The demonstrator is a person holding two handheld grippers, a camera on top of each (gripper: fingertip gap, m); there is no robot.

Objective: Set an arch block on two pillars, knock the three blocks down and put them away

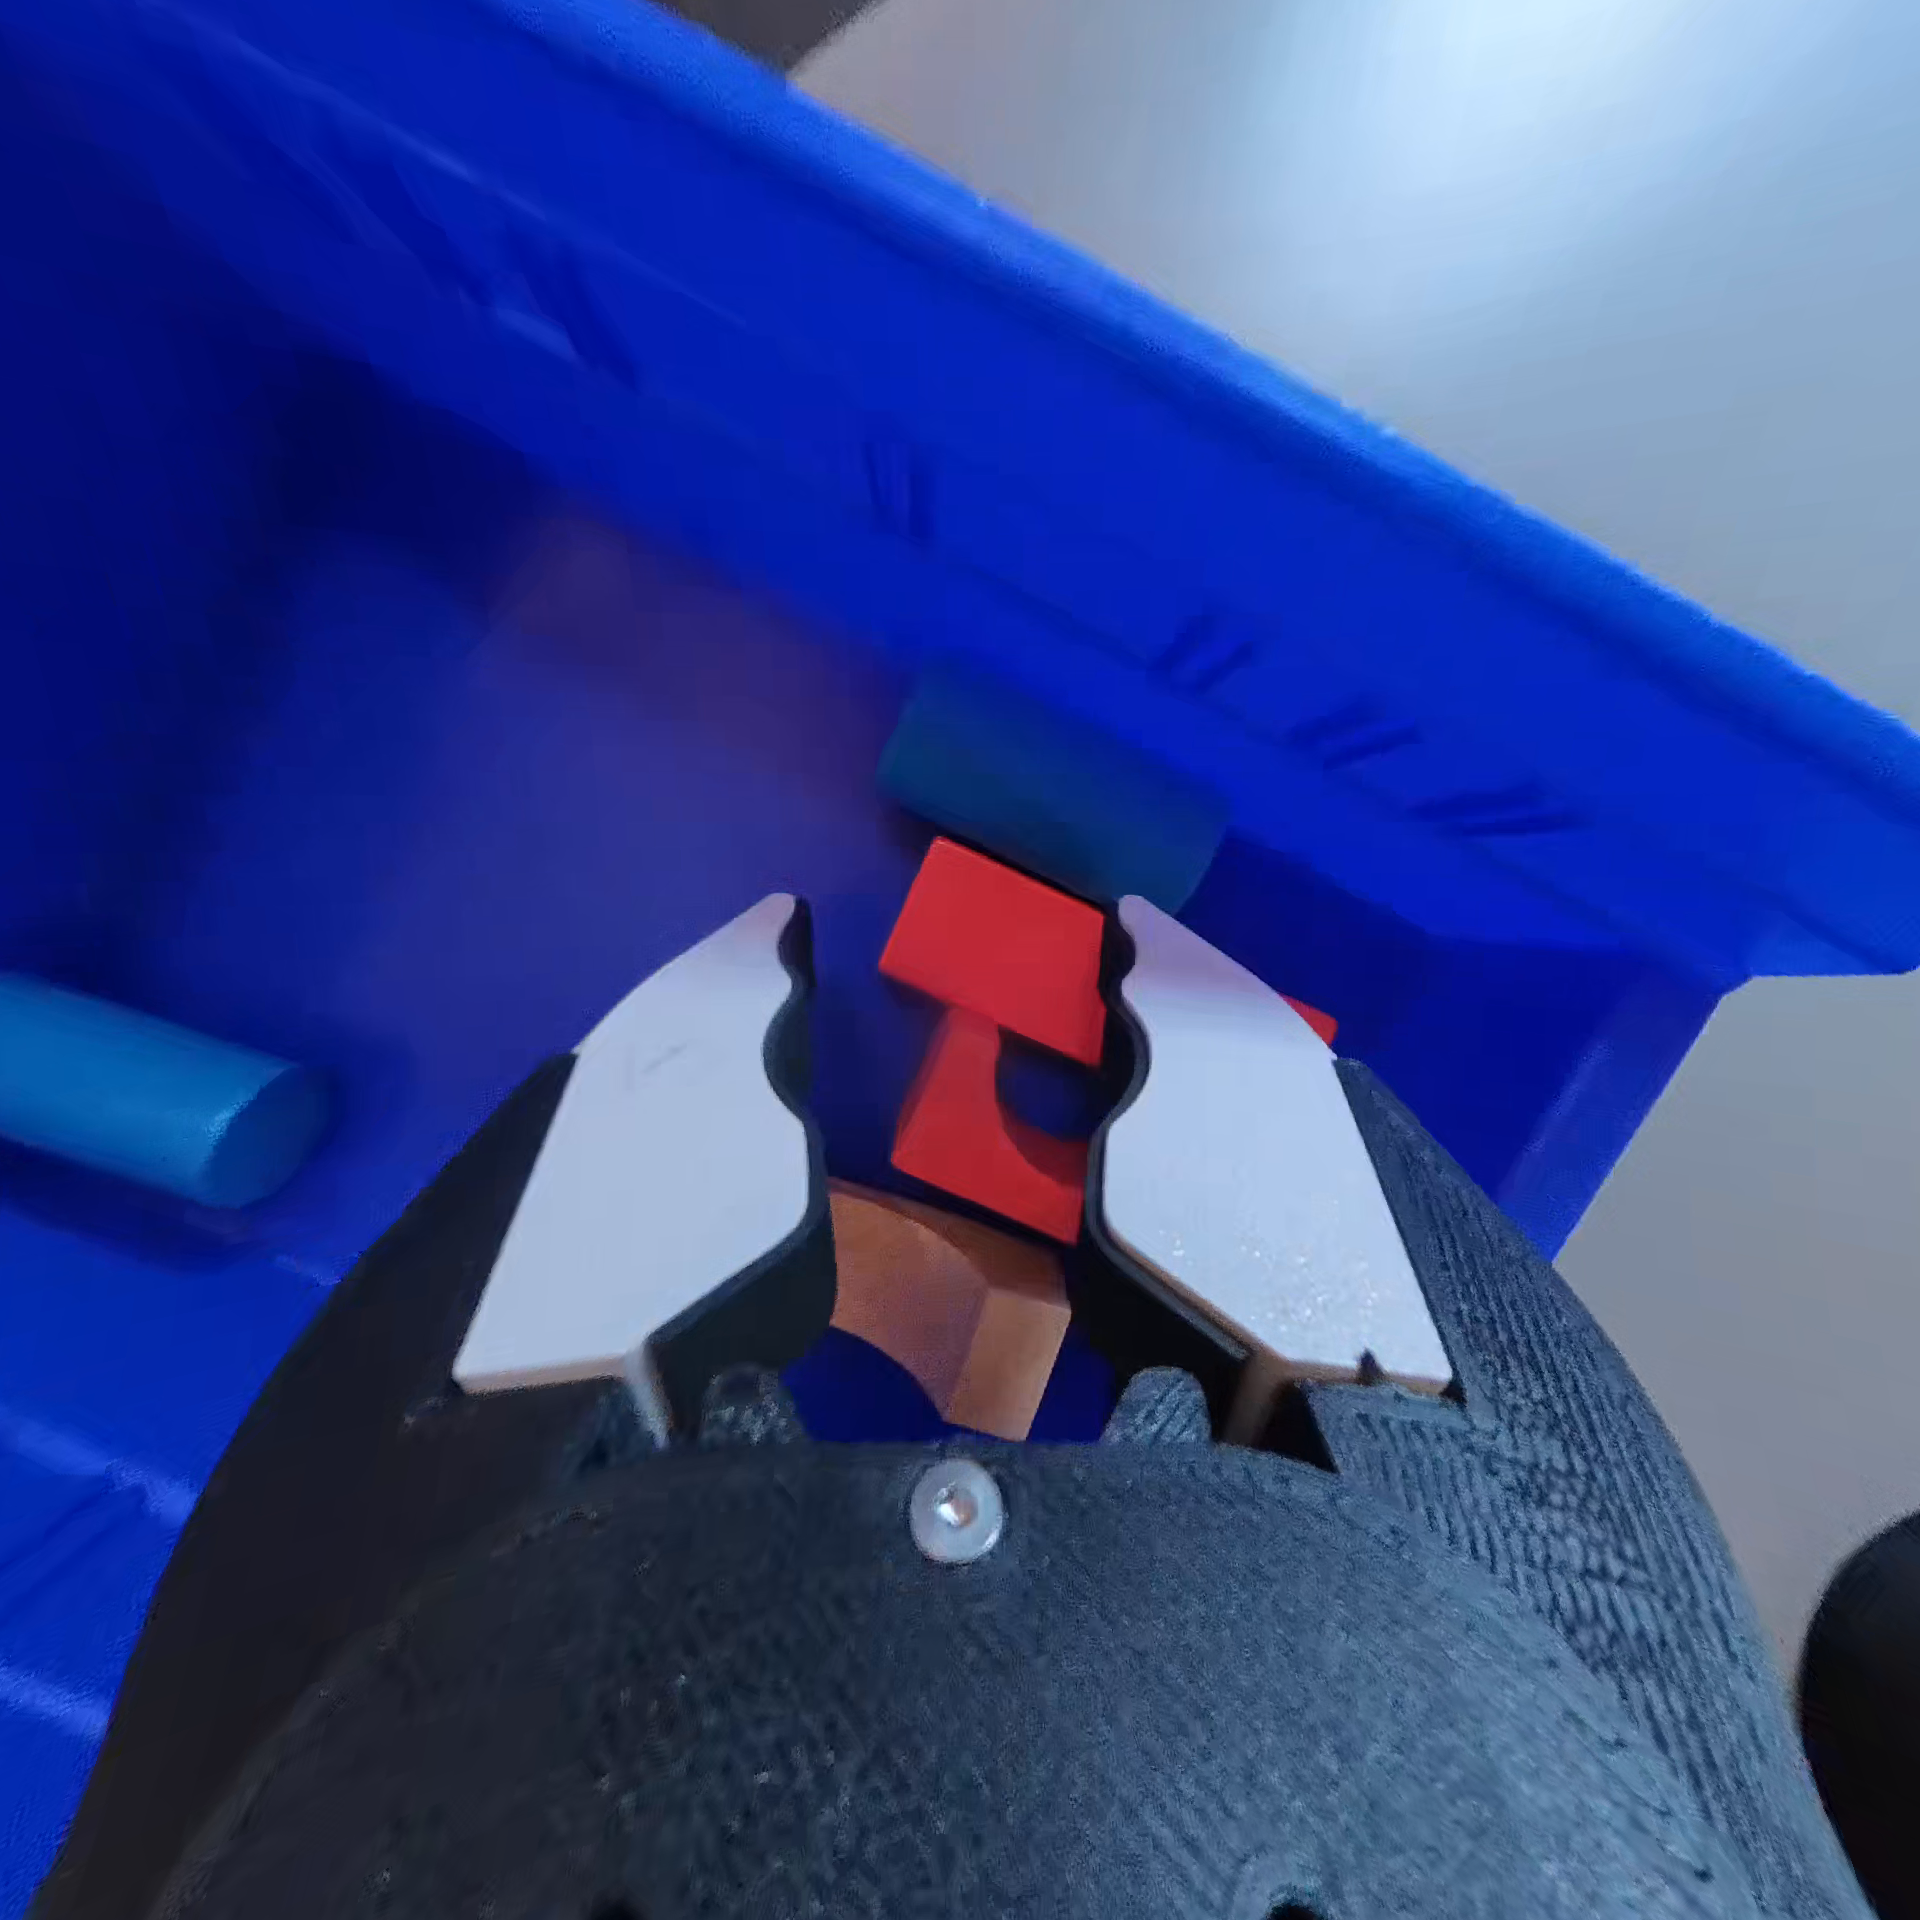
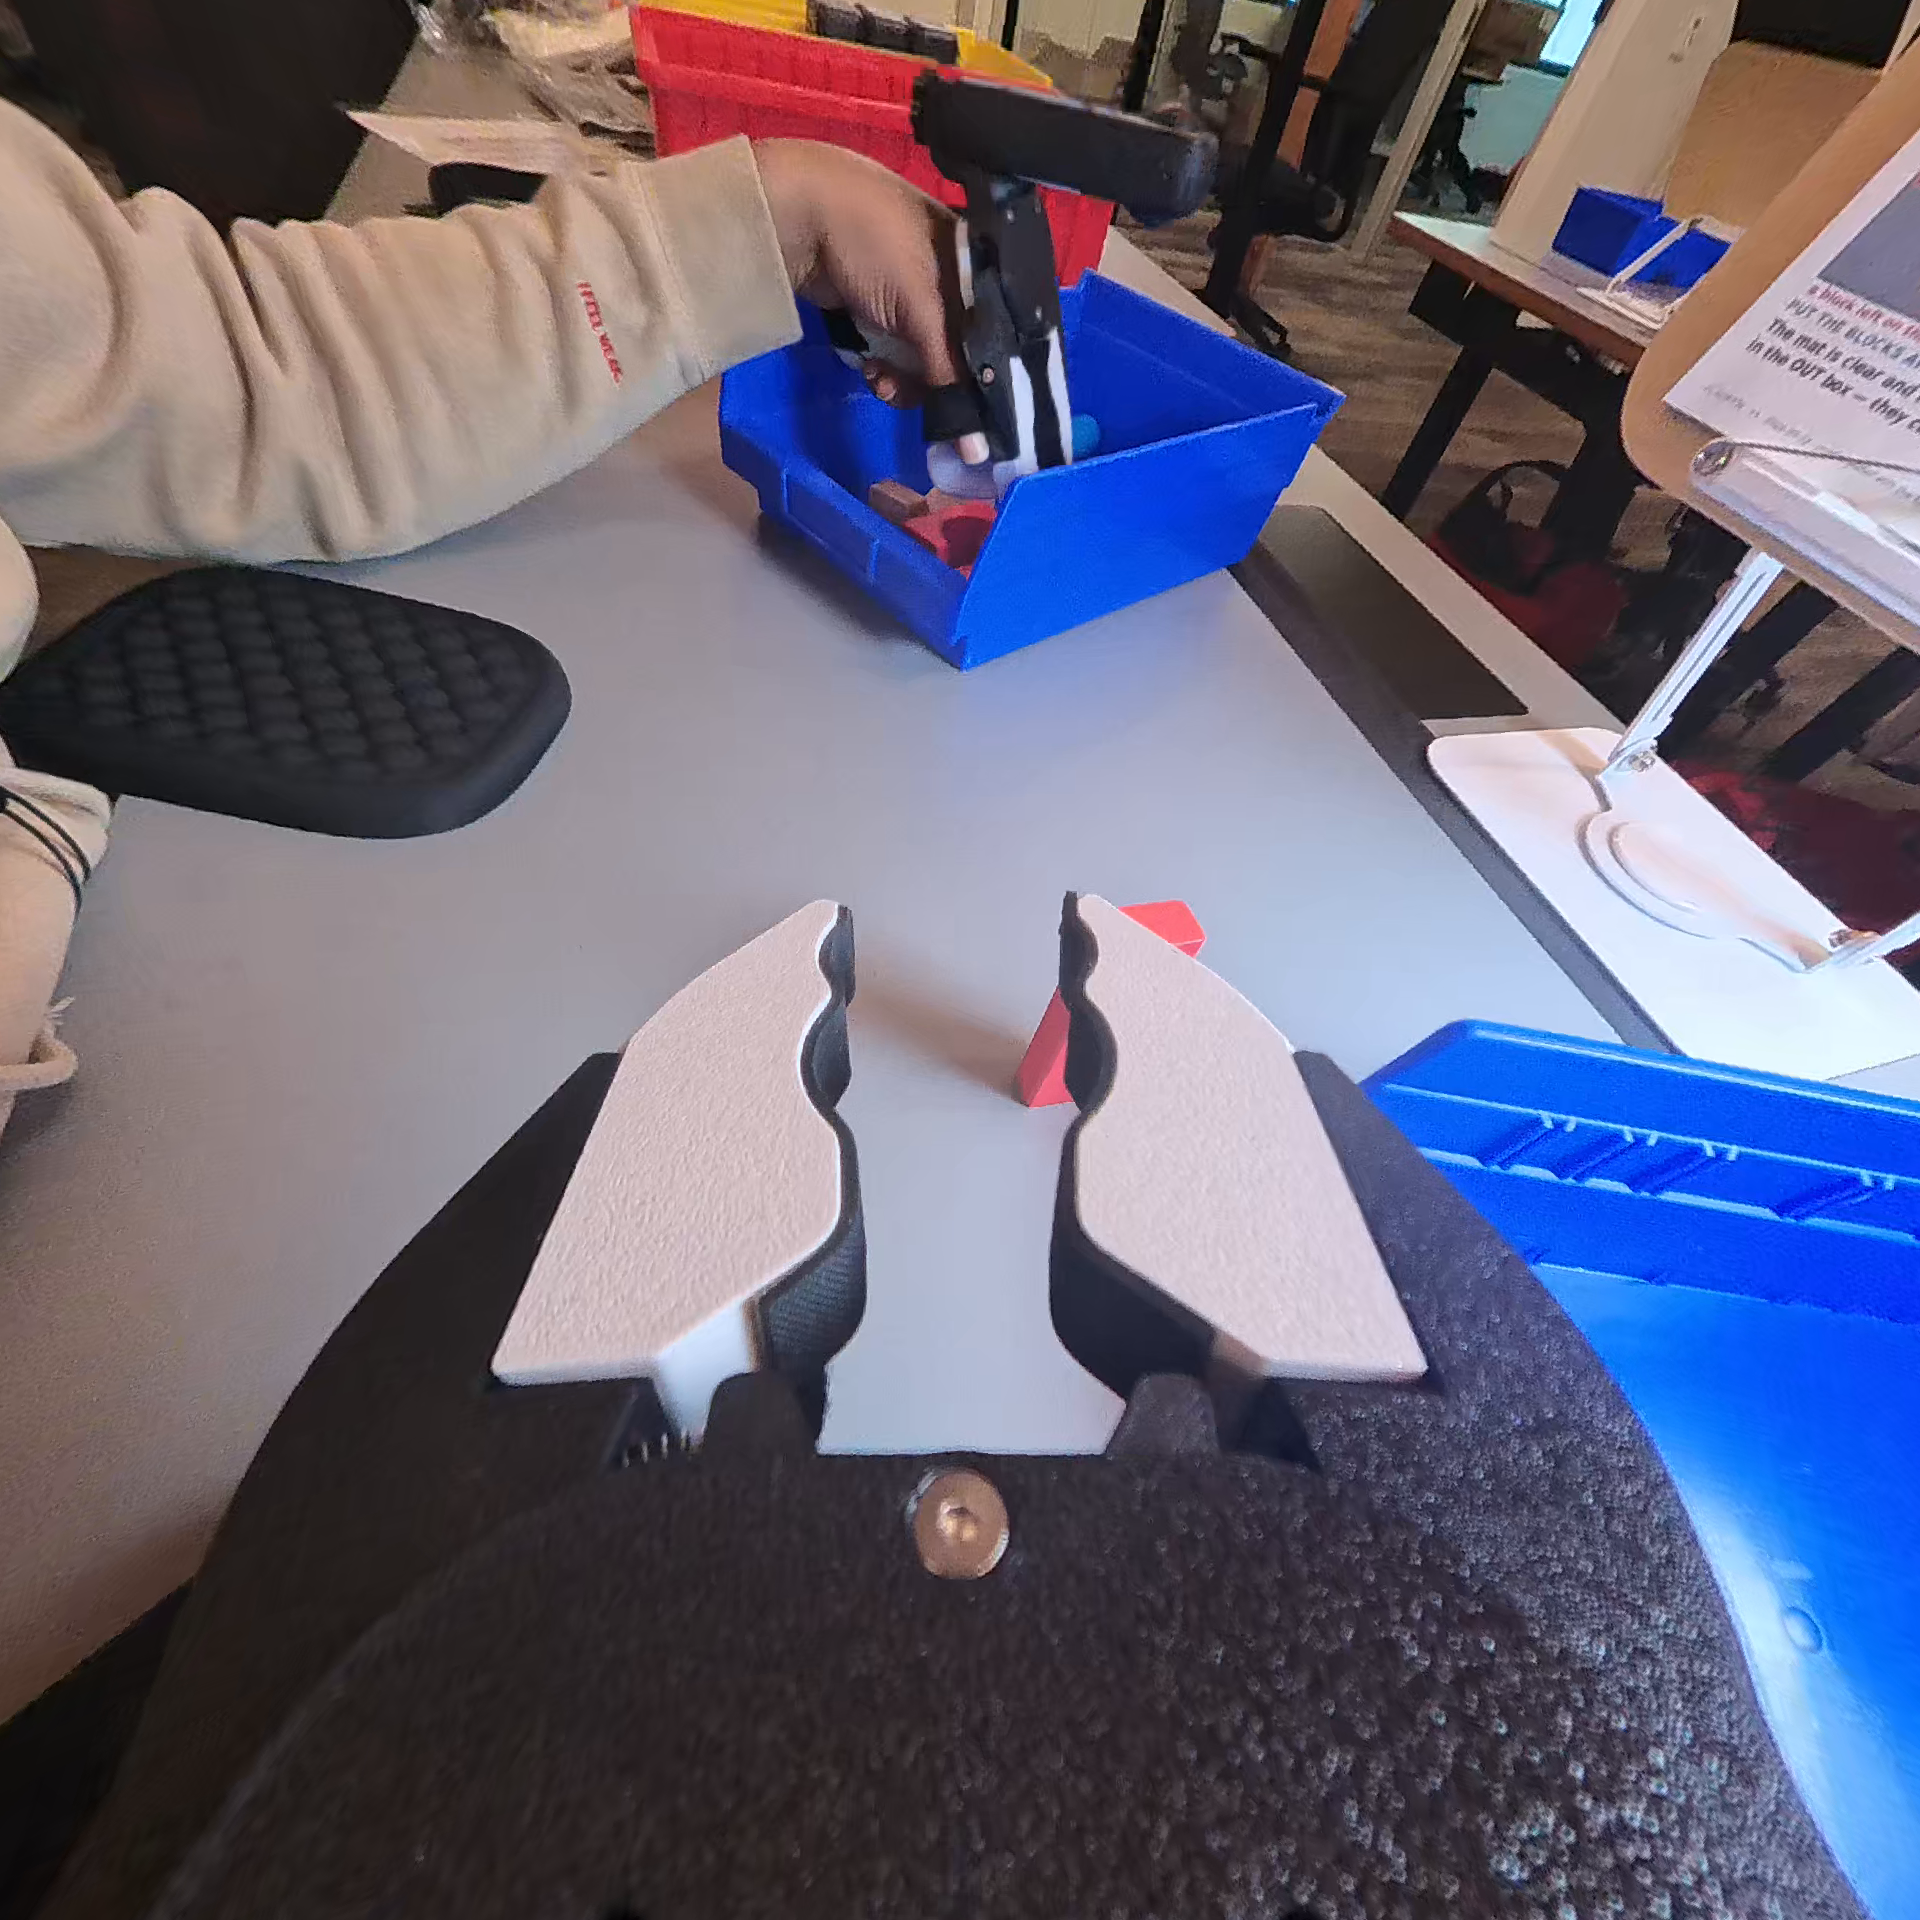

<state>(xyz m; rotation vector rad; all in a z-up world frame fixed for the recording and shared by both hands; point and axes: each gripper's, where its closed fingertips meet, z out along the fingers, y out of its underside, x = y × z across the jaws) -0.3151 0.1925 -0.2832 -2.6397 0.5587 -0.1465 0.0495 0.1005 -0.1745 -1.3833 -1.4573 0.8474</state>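
My left gripper point(image 1: 958, 914) is open and reaches down into a blue bin point(image 1: 727, 436). A red arch block point(image 1: 987, 1122) lies between its fingers, close to the right finger and apart from the left one. A tan arch block point(image 1: 935, 1309) lies under it. Two teal cylinders point(image 1: 1039, 800) point(image 1: 156, 1101) lie in the same bin. My right gripper point(image 2: 956, 909) is open and empty just above the grey table point(image 2: 883, 748). A red block point(image 2: 1044, 1060) stands on the table, partly hidden behind its right finger. The left gripper point(image 2: 1023, 447) also shows far off in the bin point(image 2: 1101, 530).
A second blue bin point(image 2: 1662, 1174) sits close at my right. A black textured pad point(image 2: 281, 696) lies at the left. A white stand point(image 2: 1621, 831) holds a printed sheet at the right edge. A red bin point(image 2: 769, 94) stands at the back. A person's sleeve point(image 2: 364, 343) crosses the left. About 40 cm separates my left fingertips from my right.
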